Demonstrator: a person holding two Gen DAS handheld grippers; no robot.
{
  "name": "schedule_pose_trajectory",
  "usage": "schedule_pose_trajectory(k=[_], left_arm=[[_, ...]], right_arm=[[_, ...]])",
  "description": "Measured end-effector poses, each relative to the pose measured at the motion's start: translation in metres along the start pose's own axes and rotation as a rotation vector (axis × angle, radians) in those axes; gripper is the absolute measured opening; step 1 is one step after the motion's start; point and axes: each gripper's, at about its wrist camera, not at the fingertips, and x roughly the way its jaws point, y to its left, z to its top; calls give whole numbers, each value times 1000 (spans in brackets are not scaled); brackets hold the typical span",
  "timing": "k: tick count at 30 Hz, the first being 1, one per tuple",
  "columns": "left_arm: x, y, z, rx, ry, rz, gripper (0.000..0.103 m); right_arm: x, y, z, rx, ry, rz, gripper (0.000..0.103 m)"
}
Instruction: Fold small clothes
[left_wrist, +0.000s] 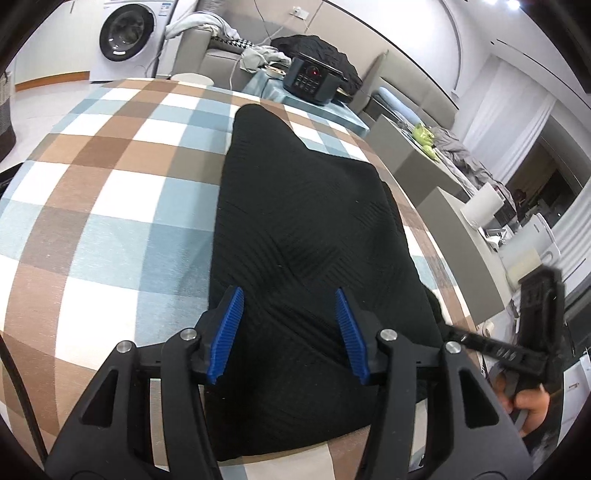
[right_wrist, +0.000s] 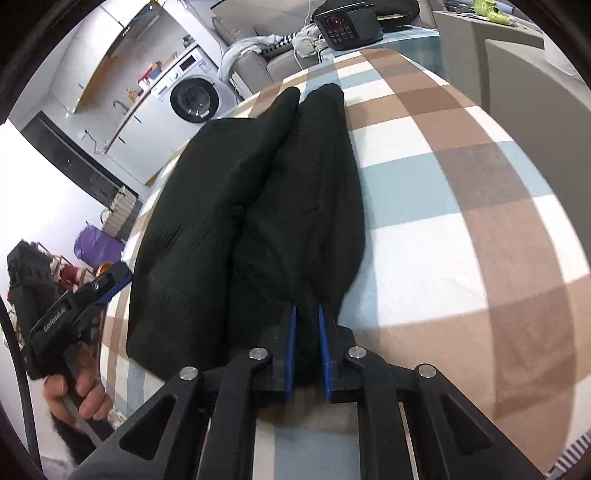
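Right tongs: blue pads drawn narrow, a fold of the black garment pinched between them at its near edge. Left tongs: spread wide, nothing gripped; the black garment is seen lying between and beneath the blue pads, contact not determinable.

No open container is in view. A dark appliance with a keypad and a red light is set on a blue-covered surface beyond the bench; its contents are not shown. A washing machine is seen farther back, door shut, drum interior dark.

The garment is laid on the checked cloth of the bench, lengthwise away from both tongs. In the right wrist view it is doubled into two long lobes side by side, tapering to two ends at the far side. In the left wrist view only one tapering end is seen at the far side.

In the left wrist view the right tongs enter from the right edge, the hand cut off by the frame. In the right wrist view the left tongs are seen at the left, blurred. The garment's weave is barely made out; its type cannot be told. The near edge is hidden by the tongs' black frames.
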Motion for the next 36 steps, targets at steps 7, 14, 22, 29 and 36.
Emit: schedule_pose_trajectory(k=[7,14,22,29,36], left_arm=[[-2,0,2,6,0,-3,55],[-13,6,1,-13,-15,9,60],[-3,1,-2,22,18,1,63],[7,12,-14,-2,68,31,63],[5,20,-13,-10,67,37,63]], right_arm=[[-6,1,44,46,-97,76,27],[69,32,100,4,18,158,8],[39,53,120,-137,-106,-34,8],[42,21,102,-16,-59,71,26],[8,26,22,-40,42,240,41]])
